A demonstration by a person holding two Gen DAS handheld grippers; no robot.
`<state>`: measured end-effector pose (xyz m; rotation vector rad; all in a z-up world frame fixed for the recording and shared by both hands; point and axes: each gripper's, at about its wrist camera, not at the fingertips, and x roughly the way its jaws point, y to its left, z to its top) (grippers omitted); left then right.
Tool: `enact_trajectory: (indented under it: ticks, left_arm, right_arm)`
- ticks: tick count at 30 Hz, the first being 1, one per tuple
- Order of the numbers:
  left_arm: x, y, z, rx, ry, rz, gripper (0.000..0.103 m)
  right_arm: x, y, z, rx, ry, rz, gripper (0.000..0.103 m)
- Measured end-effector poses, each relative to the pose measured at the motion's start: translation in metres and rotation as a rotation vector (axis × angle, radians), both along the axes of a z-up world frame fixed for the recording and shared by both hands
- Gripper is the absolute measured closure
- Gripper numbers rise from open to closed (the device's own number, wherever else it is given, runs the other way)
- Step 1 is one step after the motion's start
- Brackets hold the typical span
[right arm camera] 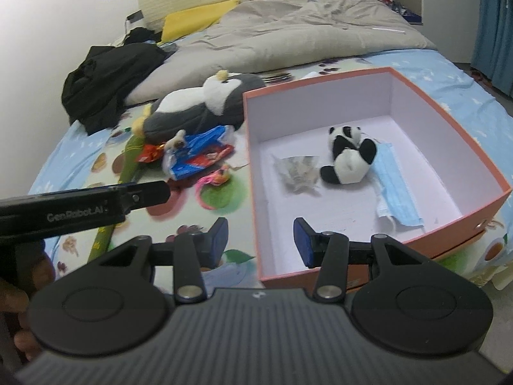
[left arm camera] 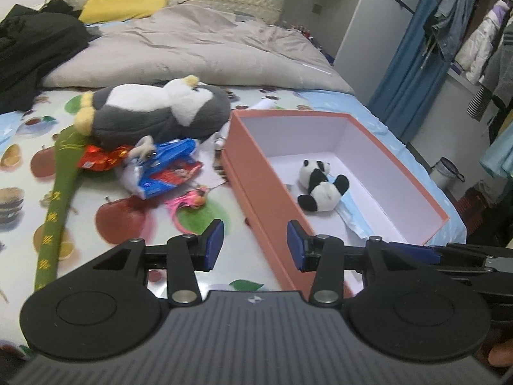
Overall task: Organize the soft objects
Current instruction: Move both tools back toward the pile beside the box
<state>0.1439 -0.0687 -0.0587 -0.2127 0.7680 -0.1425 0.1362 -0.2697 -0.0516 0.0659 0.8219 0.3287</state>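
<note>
Grey penguin plush (left arm camera: 157,112) lies ahead-left of us, outside the box (left arm camera: 256,173).
We judge our left tool (left arm camera: 255,245) nearer; both it and our right tool (right arm camera: 261,240) gape wide, holding nothing; its long axis runs crosswise on the bed (left arm camera: 134,218).

Your left gripper (left arm camera: 255,245) hangs with jaws parted above the near-left wall of the orange box (left arm camera: 256,189); that wall stands straight at 12 o'clock. Bare bed sheet (left arm camera: 224,256) lies under it toward 11 o'clock. Farther at 11 o'clock, the wrapper pile (left arm camera: 166,170) and penguin plush (left arm camera: 157,112) block the way. Inside the box, open white floor (right arm camera: 336,221) lies at 12 o'clock of your right gripper (right arm camera: 261,240); the panda (right arm camera: 349,154), mask (right arm camera: 397,186) and crumpled wrapper (right arm camera: 298,170) crowd the box's middle.
</note>
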Motion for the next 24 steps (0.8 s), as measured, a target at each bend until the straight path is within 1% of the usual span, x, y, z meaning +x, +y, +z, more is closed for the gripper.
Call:
enact_trajectory:
  ticks: [7,15,20,24]
  left_arm:
    - [-0.014,0.020,-0.007,-0.008,0.012,0.046,0.053]
    - [-0.016,0.052,-0.016,-0.017,0.026,0.117,0.053]
    - [-0.005,0.074,-0.026,0.023,0.042,0.150,0.053]
    - [0.013,0.092,-0.039,0.095,0.065,0.148,0.053]
  right_arm:
    - [-0.009,0.019,-0.002,0.001,0.007,0.053,0.055]
    - [-0.003,0.043,-0.005,-0.002,0.017,0.105,0.055]
    - [0.010,0.066,-0.009,-0.008,0.031,0.142,0.055]
    - [0.025,0.088,-0.015,-0.024,0.039,0.178,0.055]
